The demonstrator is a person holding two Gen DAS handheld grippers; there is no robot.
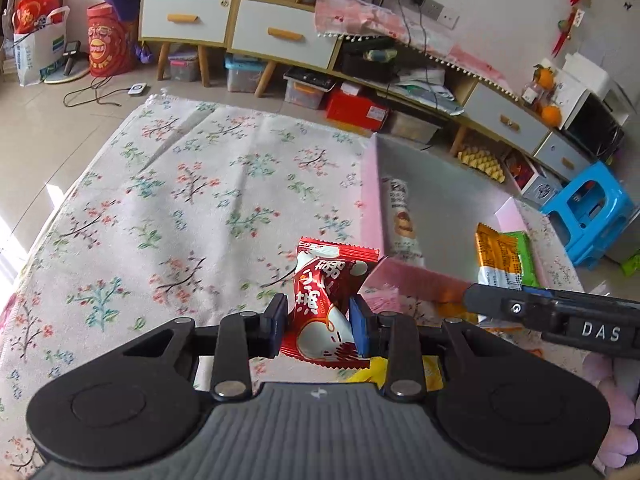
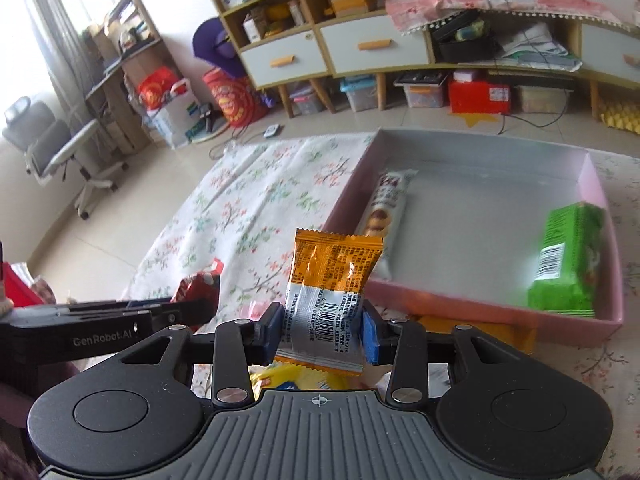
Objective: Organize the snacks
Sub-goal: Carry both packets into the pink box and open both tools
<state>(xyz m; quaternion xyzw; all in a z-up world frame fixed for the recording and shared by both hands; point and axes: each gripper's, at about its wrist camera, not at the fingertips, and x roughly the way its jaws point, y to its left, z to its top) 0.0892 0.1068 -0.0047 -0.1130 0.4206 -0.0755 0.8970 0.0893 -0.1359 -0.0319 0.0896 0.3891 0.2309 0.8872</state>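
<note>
**Both grippers gripping snack packs beside the pink box**

L gripper is clamping a red-and-white crinkly plastic snack wrapper btwn its blue pads; the pack is standing upright in the jaws, top edge poking up above the fingertips, over the white floral-print cloth.

R gripper is squeezing an orange-and-silver foil snack packet, pads pressing on the silver barcode end, orange end sticking up. No earlier view to compare, so just the grip as it's showing.

The shallow pink cardboard box w/ grey inside is sitting just ahead and to the right of the R gripper. Inside it: a long white biscuit pack lying along the left wall, and a green plastic-wrapped snack pack lying against the right wall. The two are well apart.

Yellow wrappers are showing under the R gripper, partly hidden.
</note>
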